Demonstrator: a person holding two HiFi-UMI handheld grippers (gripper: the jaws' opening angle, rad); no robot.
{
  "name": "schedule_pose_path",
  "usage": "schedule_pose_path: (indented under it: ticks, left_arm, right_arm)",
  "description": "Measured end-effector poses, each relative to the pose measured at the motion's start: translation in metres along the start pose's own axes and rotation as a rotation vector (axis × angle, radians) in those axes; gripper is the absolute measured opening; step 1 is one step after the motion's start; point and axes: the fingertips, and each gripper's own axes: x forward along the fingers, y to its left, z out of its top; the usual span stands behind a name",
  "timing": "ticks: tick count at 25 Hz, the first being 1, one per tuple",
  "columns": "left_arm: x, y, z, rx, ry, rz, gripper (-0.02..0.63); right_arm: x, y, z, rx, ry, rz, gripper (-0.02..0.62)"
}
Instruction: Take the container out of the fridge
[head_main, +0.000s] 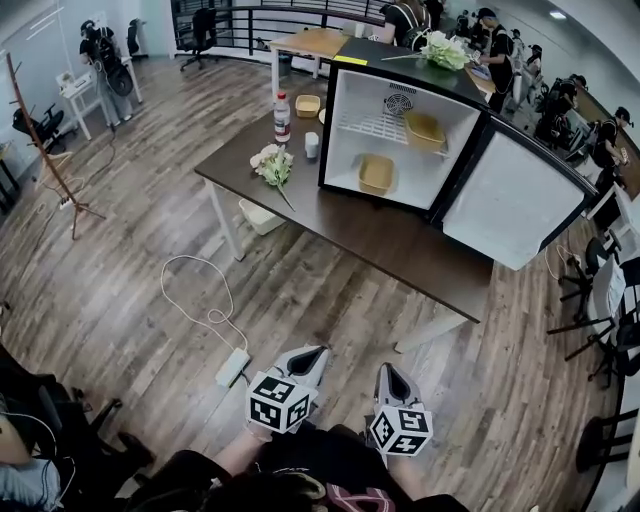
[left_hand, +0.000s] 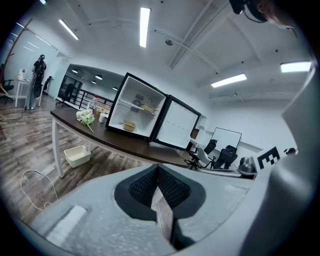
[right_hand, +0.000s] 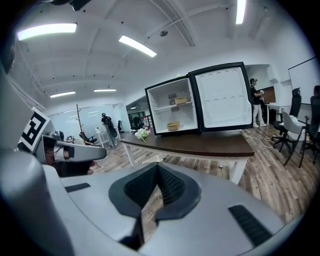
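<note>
Confusion looms: we hold left gripper (head_main: 314, 354) and right gripper (head_main: 385, 371) closed, empty, well short of the mini fridge (head_main: 390, 62), whose bottom container (head_main: 376, 174) (and a shelf container (head_main: 424, 128) above) could be mistaken.

Small white object (head_main: 312, 145) beside the clear plastic bottle (head_main: 282, 117): too small to identify.
Dark brown bench (head_main: 400, 245): far edge hidden behind the black mini fridge (head_main: 395, 62).
White fridge door (head_main: 515, 200): outer face turned away.
Hands: hidden under marker cubes of left tongs (head_main: 318, 352) and right tongs (head_main: 386, 372).
Person's dark-clothed body (head_main: 310, 465): cut by head view's bottom edge.
</note>
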Motion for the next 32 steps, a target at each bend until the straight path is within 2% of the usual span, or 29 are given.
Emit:
schedule_pose_path:
  ticks: [3,7,11,13,19,26,32]
  left_arm:
    - [0.006,0.020,0.010,0.001,0.003,-0.017,0.008]
    - [0.012,0.038,0.018,-0.052,-0.015,-0.028,0.008]
    - [0.017,0.032,0.031,-0.078,-0.071,-0.123,0.008]
    - [0.022,0.034,0.036,-0.072,-0.078,-0.127,0.008]
    - [0.051,0.054,0.036,-0.018,-0.045,-0.021,0.008]
    - [0.107,0.070,0.064,-0.047,-0.072,0.049,0.008]
    - [0.162,0.078,0.085,-0.022,-0.064,0.127,0.008]
  right_arm:
    - [0.017,0.012,0.005,0.003,-0.010,-0.020,0.007]
    - [0.030,0.025,0.002,0.004,0.004,-0.031,0.008]
    - [0.038,0.019,0.002,0.007,0.024,-0.050,0.008]
    - [0.046,0.013,0.006,0.009,0.023,-0.050,0.008]
    - [0.082,-0.008,0.021,-0.011,0.020,-0.027,0.008]
    - [0.136,-0.045,0.055,-0.037,0.027,0.037,0.008]
    - [0.180,-0.082,0.079,-0.052,0.040,0.085,0.008]
